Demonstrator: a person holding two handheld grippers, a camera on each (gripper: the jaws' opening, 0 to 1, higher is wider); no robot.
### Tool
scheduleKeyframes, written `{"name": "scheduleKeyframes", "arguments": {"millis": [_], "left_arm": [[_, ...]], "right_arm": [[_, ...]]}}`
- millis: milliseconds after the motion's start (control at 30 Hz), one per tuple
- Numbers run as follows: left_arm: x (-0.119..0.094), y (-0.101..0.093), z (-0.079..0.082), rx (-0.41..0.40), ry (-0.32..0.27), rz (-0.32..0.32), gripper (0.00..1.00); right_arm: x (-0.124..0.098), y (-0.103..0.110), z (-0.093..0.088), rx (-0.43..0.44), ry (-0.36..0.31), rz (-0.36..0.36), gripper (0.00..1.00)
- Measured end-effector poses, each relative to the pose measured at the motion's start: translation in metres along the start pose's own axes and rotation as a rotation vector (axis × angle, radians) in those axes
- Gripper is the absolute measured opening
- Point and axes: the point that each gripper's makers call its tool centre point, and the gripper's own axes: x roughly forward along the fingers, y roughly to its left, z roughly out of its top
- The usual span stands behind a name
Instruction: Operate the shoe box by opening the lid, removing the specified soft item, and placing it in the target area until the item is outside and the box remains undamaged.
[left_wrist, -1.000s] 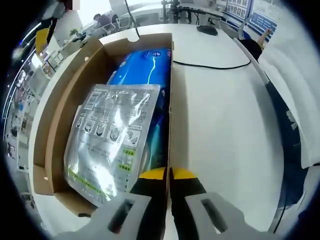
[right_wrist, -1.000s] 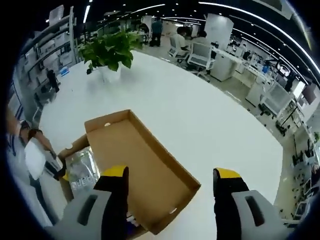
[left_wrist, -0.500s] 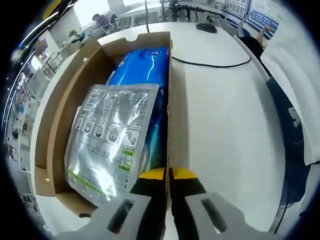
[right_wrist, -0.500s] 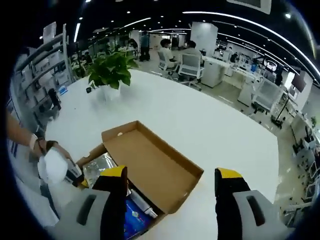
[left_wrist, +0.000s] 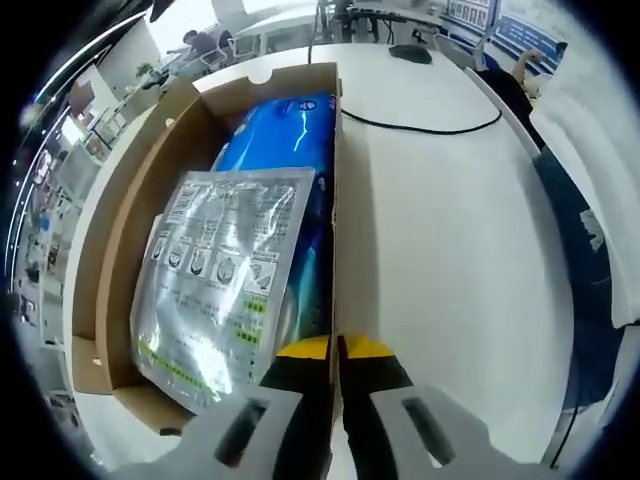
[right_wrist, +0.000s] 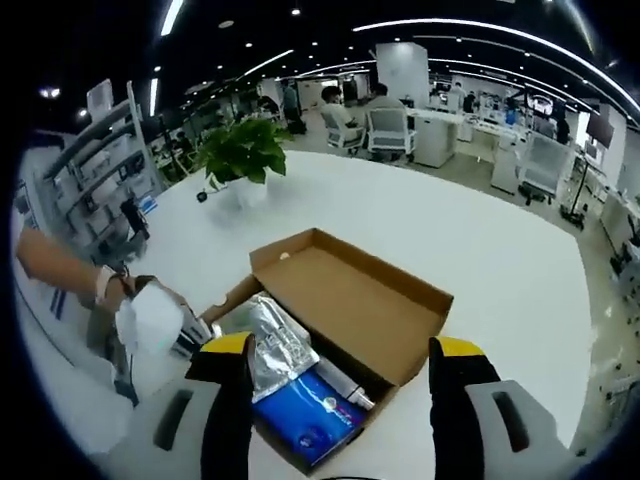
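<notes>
Cardboard everywhere: the shoe box sits open on the white table, plain brown corrugated walls, its lid standing up from the far side with a small notch in its edge. Inside lies a crinkly silver foil pouch, flat and glossy, printed with small pictograms and a green strip near its bottom edge. It rests on top of a slick blue plastic pack that runs the length of the box. In my right gripper view the same blue pack shows at the near end, the silver pouch beside it toward the lid.

The table is smooth, white and rounded, with a thin black cable trailing across it past the box. A potted green plant stands at the far edge, and beyond it stretches an open office with desks, chairs and strip lights.

My left gripper has its yellow-tipped jaws pressed together on the box's right wall, pinching the cardboard edge. My right gripper hangs above the box with its jaws spread wide, gripping nothing. My gloved hand is at the box's left side.
</notes>
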Motion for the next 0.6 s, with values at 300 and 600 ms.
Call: {"name": "scheduleKeyframes", "arguments": {"millis": [300, 600], "left_arm": [[0.001, -0.001, 0.0, 0.001, -0.001, 0.002, 0.01], [0.002, -0.001, 0.0, 0.002, 0.0, -0.002, 0.01]], "right_arm": [[0.011, 0.022, -0.028, 0.054, 0.019, 0.055, 0.71], [0.033, 0.047, -0.05, 0.085, 0.065, 0.15, 0.7]]}}
